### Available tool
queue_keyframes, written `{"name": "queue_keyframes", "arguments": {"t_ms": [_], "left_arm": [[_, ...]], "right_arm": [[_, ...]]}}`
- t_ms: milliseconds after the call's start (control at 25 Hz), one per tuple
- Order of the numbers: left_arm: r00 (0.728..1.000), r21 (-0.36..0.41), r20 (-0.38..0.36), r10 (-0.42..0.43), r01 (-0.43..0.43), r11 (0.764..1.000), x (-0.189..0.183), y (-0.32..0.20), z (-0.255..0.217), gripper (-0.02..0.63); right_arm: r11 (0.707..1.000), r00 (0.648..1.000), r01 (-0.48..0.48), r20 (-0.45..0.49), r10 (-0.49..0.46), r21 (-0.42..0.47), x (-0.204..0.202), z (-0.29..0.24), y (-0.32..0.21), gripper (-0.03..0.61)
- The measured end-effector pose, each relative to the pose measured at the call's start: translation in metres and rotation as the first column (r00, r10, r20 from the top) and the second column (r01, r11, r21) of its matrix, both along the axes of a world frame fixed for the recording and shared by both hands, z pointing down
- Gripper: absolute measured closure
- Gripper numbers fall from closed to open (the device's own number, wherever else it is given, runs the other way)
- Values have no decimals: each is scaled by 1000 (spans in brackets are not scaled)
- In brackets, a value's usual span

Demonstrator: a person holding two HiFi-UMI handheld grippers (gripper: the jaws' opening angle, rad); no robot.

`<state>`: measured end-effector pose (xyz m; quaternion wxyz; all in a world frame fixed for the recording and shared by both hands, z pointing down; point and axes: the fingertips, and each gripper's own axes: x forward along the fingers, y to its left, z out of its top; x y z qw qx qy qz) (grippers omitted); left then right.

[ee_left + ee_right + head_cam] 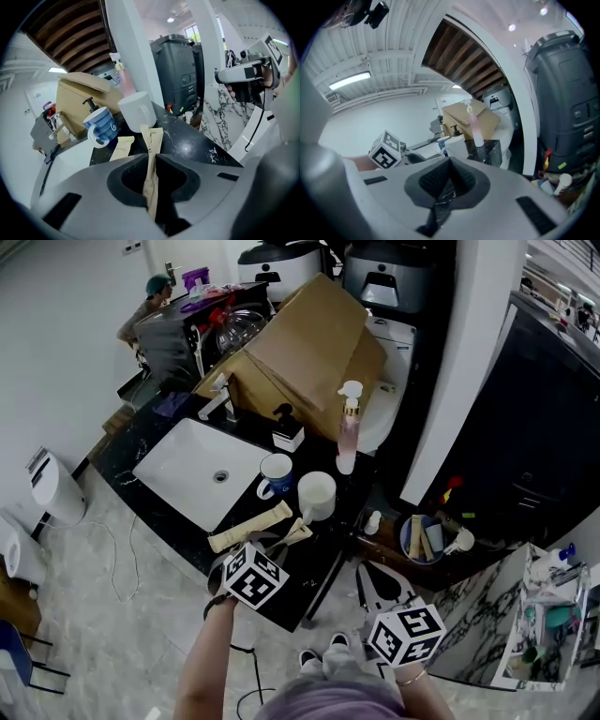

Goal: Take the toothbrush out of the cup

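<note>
Left gripper [150,155] is nearly closed, pinching the paper-wrapped toothbrush [153,138] by its near end. Its far end rests just before the white cup [137,110]. Probably light, stiff, with a slippery wrapper: best held mid-handle.

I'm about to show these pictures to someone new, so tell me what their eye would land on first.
First comes the left gripper, pinching a brown paper packet over the black counter. Just beyond it a blue cup and a white cup stand side by side next to the white sink. A big cardboard box looms behind them.
</note>
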<state>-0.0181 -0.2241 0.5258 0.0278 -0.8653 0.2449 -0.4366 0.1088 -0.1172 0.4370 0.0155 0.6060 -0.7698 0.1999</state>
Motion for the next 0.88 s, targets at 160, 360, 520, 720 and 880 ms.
{"name": "queue_keyframes", "arguments": {"t_ms": [160, 360, 520, 720, 880], "left_arm": [[999, -5, -29, -28, 28, 1000, 2, -7, -4, 523], [970, 9, -221, -100, 104, 995, 4, -13, -33, 479], [899, 8, -395, -190, 210, 978, -4, -11, -63, 482], [782, 4, -555, -285, 345, 938, -30, -5, -91, 508], [679, -17, -645, -351, 446, 895, -56, 3, -103, 528]], "right_arm": [[1000, 1000, 4, -1, -4, 1, 1, -1, 0, 576], [1000, 1000, 19, -6, -19, 1, -3, -1, -3, 577], [999, 999, 48, -9, -48, 7, -11, -4, -7, 577], [995, 995, 95, -17, -94, 17, -27, -8, -15, 577], [990, 990, 138, -22, -137, 23, -42, -11, -20, 577]]}}
